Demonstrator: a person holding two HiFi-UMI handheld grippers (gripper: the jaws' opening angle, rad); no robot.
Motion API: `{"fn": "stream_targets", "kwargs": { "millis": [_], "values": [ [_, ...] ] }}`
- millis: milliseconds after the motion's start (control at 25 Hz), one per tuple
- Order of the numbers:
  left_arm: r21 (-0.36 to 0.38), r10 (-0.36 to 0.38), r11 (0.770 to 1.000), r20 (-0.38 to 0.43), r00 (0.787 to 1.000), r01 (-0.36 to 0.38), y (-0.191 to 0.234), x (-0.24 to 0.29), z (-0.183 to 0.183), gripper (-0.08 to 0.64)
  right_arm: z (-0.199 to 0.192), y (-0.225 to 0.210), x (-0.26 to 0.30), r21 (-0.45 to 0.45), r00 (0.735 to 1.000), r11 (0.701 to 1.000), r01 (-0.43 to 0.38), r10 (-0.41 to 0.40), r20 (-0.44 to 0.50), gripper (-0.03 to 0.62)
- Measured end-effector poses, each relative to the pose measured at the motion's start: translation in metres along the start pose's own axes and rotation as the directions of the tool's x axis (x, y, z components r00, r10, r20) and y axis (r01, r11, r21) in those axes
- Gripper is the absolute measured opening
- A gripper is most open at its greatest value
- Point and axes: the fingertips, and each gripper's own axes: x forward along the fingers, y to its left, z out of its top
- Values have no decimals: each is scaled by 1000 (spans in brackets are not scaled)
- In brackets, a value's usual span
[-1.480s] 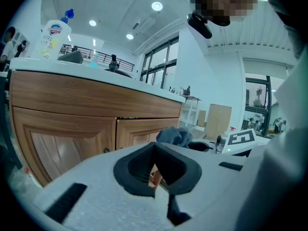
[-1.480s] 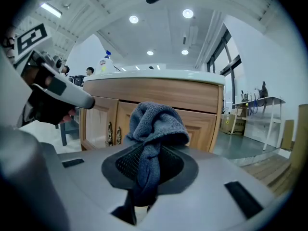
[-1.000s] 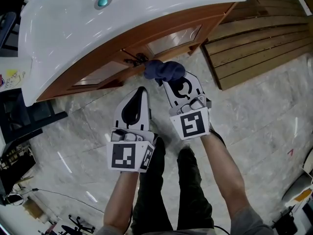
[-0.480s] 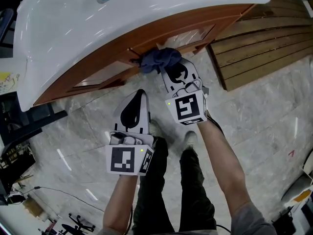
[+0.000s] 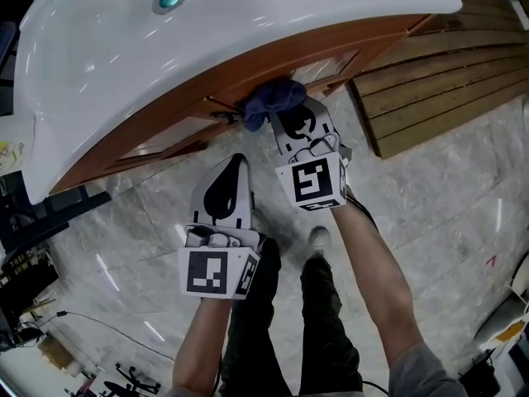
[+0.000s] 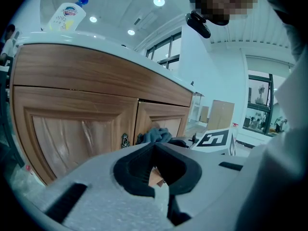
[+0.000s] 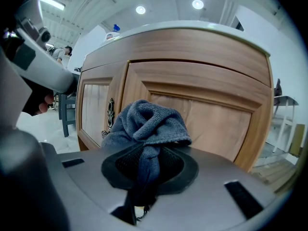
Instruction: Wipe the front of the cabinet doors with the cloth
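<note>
Right tongs: the right tongs (image 7: 144,170) are clenched on the cloth (image 7: 144,124). A twisted tail is pinched between the jaws and the bunched bulk sticks out beyond the tips.

Left tongs: the left tongs (image 6: 156,170) are closed on nothing. They hang low and back from the cabinet, over the floor (image 5: 446,205), pointing at the doors.

Cloth: a dark blue wad, seen from above (image 5: 273,98) tucked under the front edge of the worktop (image 5: 207,40). It sits by the inner edge of the right-hand door (image 7: 216,119), just beside the ornate handles (image 7: 110,112) where the two doors meet. It looks pressed to the wood or very nearly so. I can't swear to contact.

Left-hand door: the left-hand door (image 6: 72,129) has nothing on or near it.

Done so far: hard to judge. Neither door shows a damp streak or any difference in sheen, so I can't tell what has been wiped.

Left to do: by my reckoning, most of it. That means the panel and frame of the right-hand door out toward the cabinet's corner, then all of the left-hand door.

Surroundings: a bottle (image 6: 67,16) stands on the worktop's edge. Wooden slats (image 5: 438,73) lie on the floor to the cabinet's right.
</note>
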Motion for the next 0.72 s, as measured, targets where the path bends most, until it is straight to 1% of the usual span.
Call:
{"fn": "stream_targets", "kwargs": {
  "millis": [160,360,720],
  "values": [
    [-2,8,1000,-2,1000,-8,-1,6,-1,8,-8,-14,-1,-1,1000,1000,9,-9,-11,63],
    [-10,14,1000,-2,1000,-14,-7,13,-4,8,-27,-42,-8,22,998,999,43,-43,-34,63],
    [-3,15,1000,-2,1000,-15,-19,20,-6,8,-53,-96,-20,17,991,993,115,-113,-76,63]
  ]
}}
